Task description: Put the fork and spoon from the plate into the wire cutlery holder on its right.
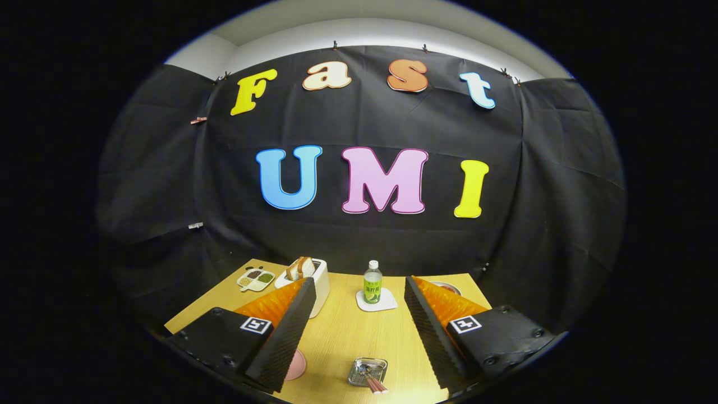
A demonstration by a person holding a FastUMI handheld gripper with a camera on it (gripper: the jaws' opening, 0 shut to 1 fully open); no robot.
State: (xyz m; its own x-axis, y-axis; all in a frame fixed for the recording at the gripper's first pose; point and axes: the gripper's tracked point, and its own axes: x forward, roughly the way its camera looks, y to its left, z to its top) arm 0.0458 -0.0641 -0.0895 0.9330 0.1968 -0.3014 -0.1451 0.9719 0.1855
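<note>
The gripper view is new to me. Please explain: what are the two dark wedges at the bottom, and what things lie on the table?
The camera rides on a hand-held gripper and looks forward along its two fingers; those are the wedges. They stand open, holding nothing. Between them, on the wooden table, lies a small metal tray with cutlery handles. Beyond stands a bottle on a white coaster. Behind the left finger is a toaster with bread, and beside it a dish of snacks.

matt wood-grain table [342,336], shiny metal tray [367,371], ribbed finger pads [283,336]
</note>
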